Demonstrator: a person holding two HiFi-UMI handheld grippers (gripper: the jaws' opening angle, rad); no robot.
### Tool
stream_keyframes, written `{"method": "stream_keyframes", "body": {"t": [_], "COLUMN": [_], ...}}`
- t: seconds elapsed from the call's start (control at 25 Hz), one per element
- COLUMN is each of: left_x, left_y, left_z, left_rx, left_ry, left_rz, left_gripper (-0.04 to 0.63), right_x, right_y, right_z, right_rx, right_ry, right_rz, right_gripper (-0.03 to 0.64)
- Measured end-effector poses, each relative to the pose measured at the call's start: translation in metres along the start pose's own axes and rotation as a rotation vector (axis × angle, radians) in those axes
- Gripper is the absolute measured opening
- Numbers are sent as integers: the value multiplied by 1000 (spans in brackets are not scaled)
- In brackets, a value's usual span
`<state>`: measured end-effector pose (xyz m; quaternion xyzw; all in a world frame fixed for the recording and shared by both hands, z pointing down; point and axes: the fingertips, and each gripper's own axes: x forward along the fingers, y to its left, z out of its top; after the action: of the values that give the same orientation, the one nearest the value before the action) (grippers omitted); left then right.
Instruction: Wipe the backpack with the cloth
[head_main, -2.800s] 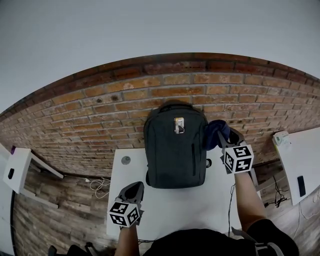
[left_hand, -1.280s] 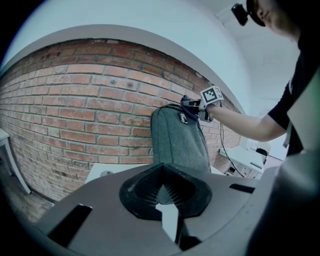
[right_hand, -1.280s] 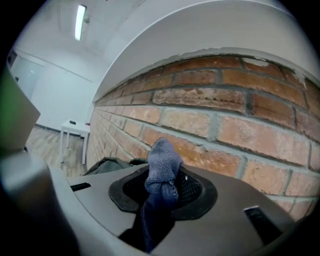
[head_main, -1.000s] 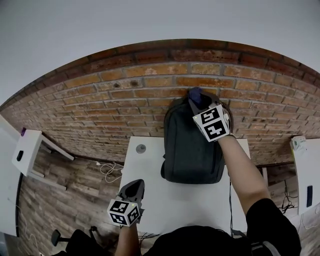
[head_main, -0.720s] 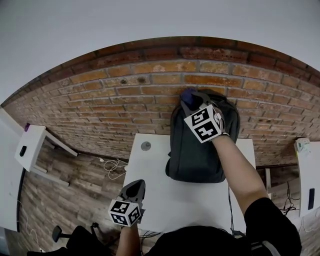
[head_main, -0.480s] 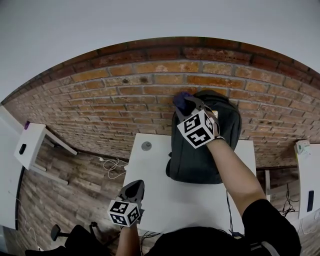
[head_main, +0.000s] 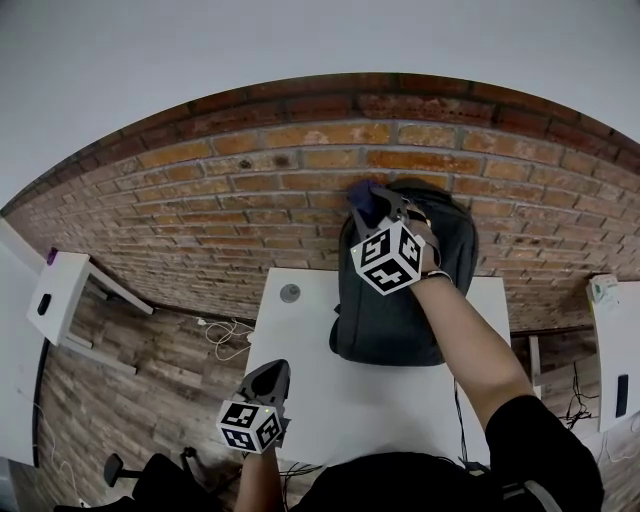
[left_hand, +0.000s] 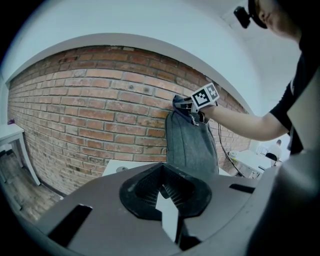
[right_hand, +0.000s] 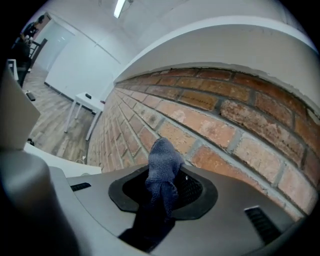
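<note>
A dark grey backpack stands upright on the white table, leaning against the brick wall; the left gripper view shows the backpack too. My right gripper is at the backpack's top left corner, shut on a dark blue cloth. In the right gripper view the cloth bunches up between the jaws, facing the bricks. My left gripper hangs low at the table's near left edge, shut and holding nothing; its closed jaws fill the bottom of the left gripper view.
A small round grommet sits in the table's far left corner. The brick wall rises directly behind the backpack. A white side table stands at far left, another white desk at far right. Cables lie on the wooden floor.
My right gripper carried the cloth from the backpack's right side up over its top, then left to the top left corner. The left gripper stayed in place.
</note>
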<state>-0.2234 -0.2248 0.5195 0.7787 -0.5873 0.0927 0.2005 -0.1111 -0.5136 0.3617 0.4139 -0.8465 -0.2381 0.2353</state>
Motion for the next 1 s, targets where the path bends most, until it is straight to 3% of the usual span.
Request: {"method": "stream_keyframes", "body": {"t": [0.4, 1.0], "left_x": [9, 23], "left_y": [-16, -51], "left_z": [3, 15], "left_rx": [20, 69], "left_ry": [3, -2], "left_rz": [-35, -89], "left_gripper": [-9, -9], "right_x": [-29, -78], "right_y": [-77, -142], "right_z": [-40, -120], "right_rx": [22, 295], "right_ry": [84, 161], "right_rz": [-163, -250], "right_gripper": [115, 115]}}
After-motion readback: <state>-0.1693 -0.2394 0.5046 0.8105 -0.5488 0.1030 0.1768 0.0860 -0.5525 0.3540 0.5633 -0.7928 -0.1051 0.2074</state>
